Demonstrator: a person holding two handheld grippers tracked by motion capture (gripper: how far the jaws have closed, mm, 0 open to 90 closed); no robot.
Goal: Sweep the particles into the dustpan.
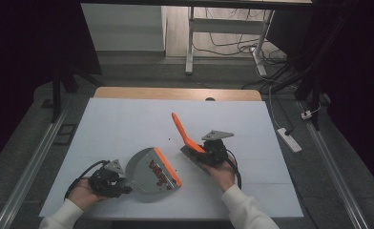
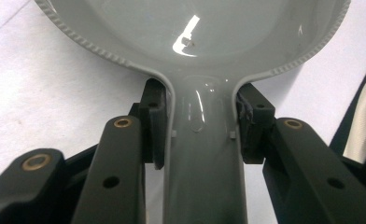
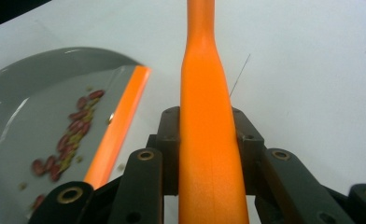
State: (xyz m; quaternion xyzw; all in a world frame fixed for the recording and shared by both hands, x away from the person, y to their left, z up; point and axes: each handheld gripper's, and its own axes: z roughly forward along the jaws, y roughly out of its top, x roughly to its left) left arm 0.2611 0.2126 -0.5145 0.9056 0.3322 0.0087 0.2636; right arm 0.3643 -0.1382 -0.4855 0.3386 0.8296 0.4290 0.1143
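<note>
Left tool [image 1: 123, 183] clamps the glossy grey dustpan [image 1: 147, 176]; right tool [image 1: 209, 151] clamps the smooth orange brush handle [image 1: 179, 128].

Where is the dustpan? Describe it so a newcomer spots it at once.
Start at the white table and look to its near edge, left of centre. The dustpan lies there, its handle clamped in the left tongs. It is grey and rounded, with an orange lip and reddish bits lying inside, unlike the all-orange brush beside it.
</note>
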